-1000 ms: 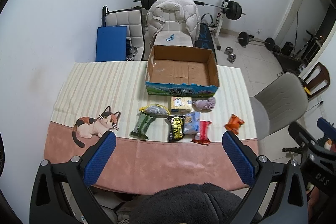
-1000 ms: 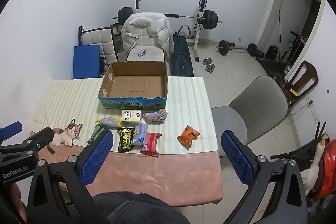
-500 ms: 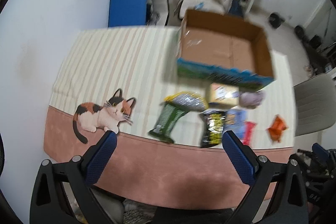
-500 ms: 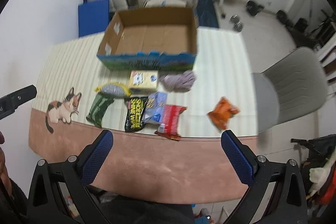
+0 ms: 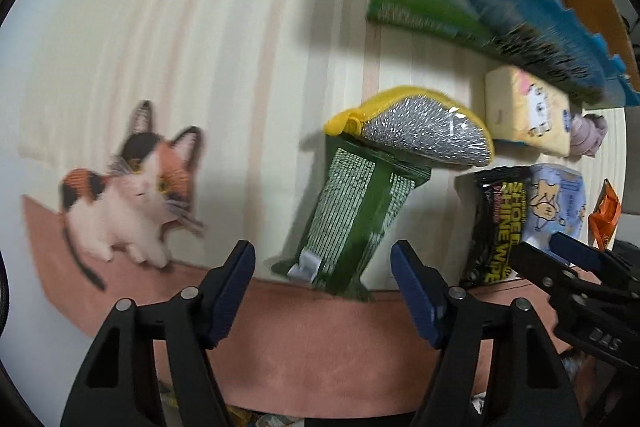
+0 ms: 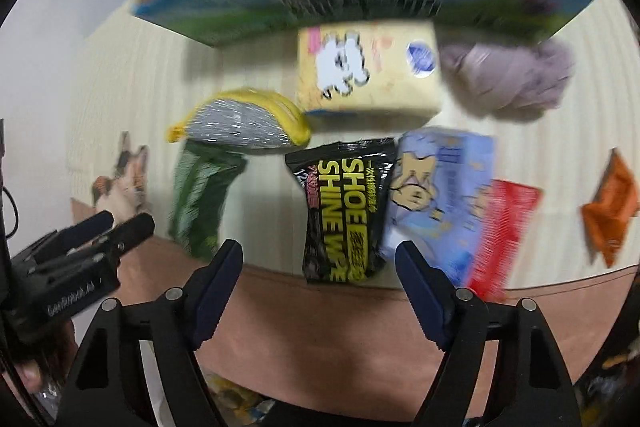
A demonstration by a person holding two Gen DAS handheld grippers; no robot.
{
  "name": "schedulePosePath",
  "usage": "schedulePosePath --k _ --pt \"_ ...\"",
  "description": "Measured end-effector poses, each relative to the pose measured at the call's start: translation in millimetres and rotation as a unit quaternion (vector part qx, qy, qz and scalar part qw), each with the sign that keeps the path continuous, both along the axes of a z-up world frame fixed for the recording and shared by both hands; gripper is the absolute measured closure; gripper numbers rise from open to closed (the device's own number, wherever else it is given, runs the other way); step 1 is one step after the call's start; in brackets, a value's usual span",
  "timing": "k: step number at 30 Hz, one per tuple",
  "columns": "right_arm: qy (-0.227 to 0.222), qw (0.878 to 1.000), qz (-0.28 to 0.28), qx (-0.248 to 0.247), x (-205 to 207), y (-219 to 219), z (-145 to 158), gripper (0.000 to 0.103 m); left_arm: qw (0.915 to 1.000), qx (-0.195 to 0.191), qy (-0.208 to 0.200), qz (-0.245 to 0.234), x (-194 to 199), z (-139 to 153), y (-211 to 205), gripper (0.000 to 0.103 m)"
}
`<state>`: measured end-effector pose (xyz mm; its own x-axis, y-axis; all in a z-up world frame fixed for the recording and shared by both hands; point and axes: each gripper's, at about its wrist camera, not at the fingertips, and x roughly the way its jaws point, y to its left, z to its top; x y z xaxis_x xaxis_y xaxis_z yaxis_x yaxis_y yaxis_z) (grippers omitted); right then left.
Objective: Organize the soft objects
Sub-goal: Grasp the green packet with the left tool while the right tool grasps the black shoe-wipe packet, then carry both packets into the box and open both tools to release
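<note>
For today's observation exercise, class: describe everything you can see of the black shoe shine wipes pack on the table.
The black shoe shine wipes pack is a soft, glossy plastic pouch, black with big yellow lettering and a small pink patch near its top. It lies flat on the striped tablecloth, its lower end at the cloth's pink border. The light blue pack lies against its right edge; whether they overlap is unclear. The yellow-edged scouring pad sits just up and left. No fingers touch it; the right gripper hovers over its lower end, closing.
</note>
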<state>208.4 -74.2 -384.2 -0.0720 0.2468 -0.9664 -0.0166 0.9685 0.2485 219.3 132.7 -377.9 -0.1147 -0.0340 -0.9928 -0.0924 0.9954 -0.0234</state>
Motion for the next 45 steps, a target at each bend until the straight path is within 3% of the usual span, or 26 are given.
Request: schedulePosePath --k 4,8,11,18,23,28,32,36,39,45 --pt "0.033 0.999 -0.015 -0.024 7 7 -39 0.022 0.9991 -0.031 0.026 -0.014 5 -30 2 0.034" --pt "0.04 0.998 -0.015 -0.046 6 15 -58 0.022 0.9978 -0.046 0.046 -0.016 4 -53 5 0.035" --pt "0.042 0.997 -0.014 -0.062 7 25 -64 0.026 0.9962 -0.067 0.056 -0.006 0 -70 12 0.055" --pt "0.037 0.994 -0.002 -0.098 4 41 -63 0.053 0.9976 -0.056 0.037 0.013 -17 -67 28 0.068" --pt "0.037 0.996 -0.015 -0.075 -8 51 -55 0.058 0.9987 -0.042 0.021 0.019 -43 -55 37 0.07" --pt "0.026 0.999 -0.033 -0.015 -17 62 -24 0.059 0.9977 -0.056 -0.006 0.038 -69 -25 56 0.07" --pt "0.012 0.999 -0.037 0.038 -21 64 18 0.059 0.9953 -0.074 -0.036 0.051 -83 3 75 0.07" --pt "-0.013 0.996 -0.034 0.077 -21 61 59 0.059 0.992 -0.088 -0.073 0.053 -86 53 82 0.07" --pt "-0.037 0.994 -0.03 0.099 -14 57 95 0.059 0.9892 -0.096 -0.1 0.047 -64 102 62 0.07" --pt "-0.087 0.991 -0.019 0.099 39 -1 171 0.059 0.9851 -0.108 -0.133 0.014 12 147 -11 0.07"
